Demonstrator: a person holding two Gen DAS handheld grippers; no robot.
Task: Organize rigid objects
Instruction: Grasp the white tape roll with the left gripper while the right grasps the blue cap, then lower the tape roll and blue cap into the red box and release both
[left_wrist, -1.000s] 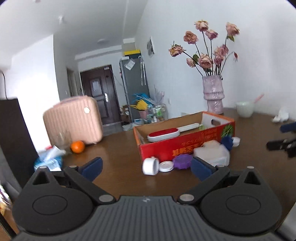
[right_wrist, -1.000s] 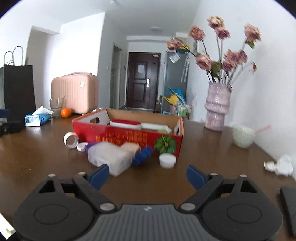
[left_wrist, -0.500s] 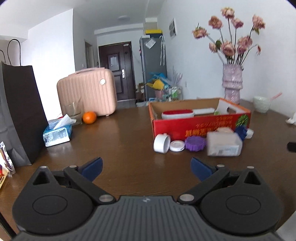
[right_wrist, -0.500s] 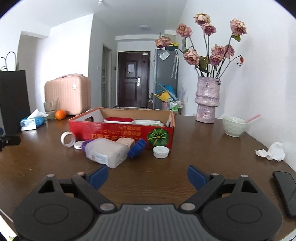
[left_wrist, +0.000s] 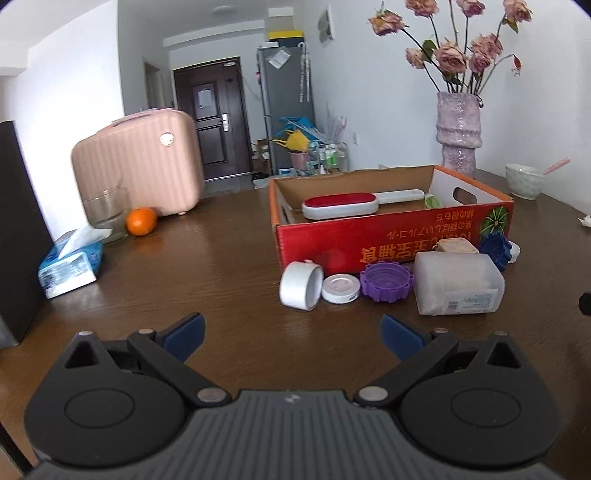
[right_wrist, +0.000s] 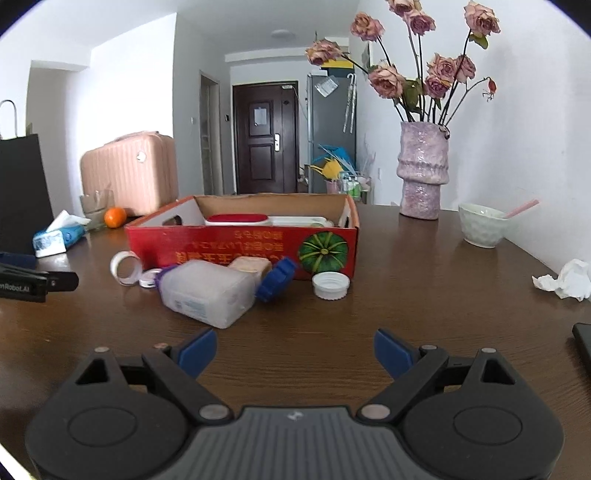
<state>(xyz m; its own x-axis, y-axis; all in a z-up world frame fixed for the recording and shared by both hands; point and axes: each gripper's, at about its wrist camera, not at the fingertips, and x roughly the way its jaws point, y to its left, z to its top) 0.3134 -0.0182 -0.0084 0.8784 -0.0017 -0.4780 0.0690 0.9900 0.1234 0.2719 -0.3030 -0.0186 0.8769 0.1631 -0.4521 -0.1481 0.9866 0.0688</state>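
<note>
A red cardboard box (left_wrist: 399, 236) (right_wrist: 258, 243) stands on the brown table and holds a red and white lint brush (left_wrist: 341, 205). In front of it lie a white tape roll (left_wrist: 300, 285), a small white disc (left_wrist: 340, 289), a purple cap (left_wrist: 385, 281), a frosted plastic container (left_wrist: 458, 284) (right_wrist: 207, 291), a beige block (right_wrist: 249, 265), a blue cap (right_wrist: 276, 278) and a white cap (right_wrist: 330, 285). My left gripper (left_wrist: 291, 332) is open and empty, short of the tape roll. My right gripper (right_wrist: 294, 350) is open and empty, short of the container.
A pink case (left_wrist: 140, 158), a glass (left_wrist: 105, 210), an orange (left_wrist: 141, 220) and a tissue pack (left_wrist: 70, 264) stand at the left. A vase of roses (right_wrist: 423, 173), a bowl (right_wrist: 482, 225), crumpled paper (right_wrist: 569, 282) and a dark phone edge (right_wrist: 583, 341) are at the right.
Both views have drawn closer to the objects in front of the box. The left view has swung and levelled toward them. Both grippers stay open.
</note>
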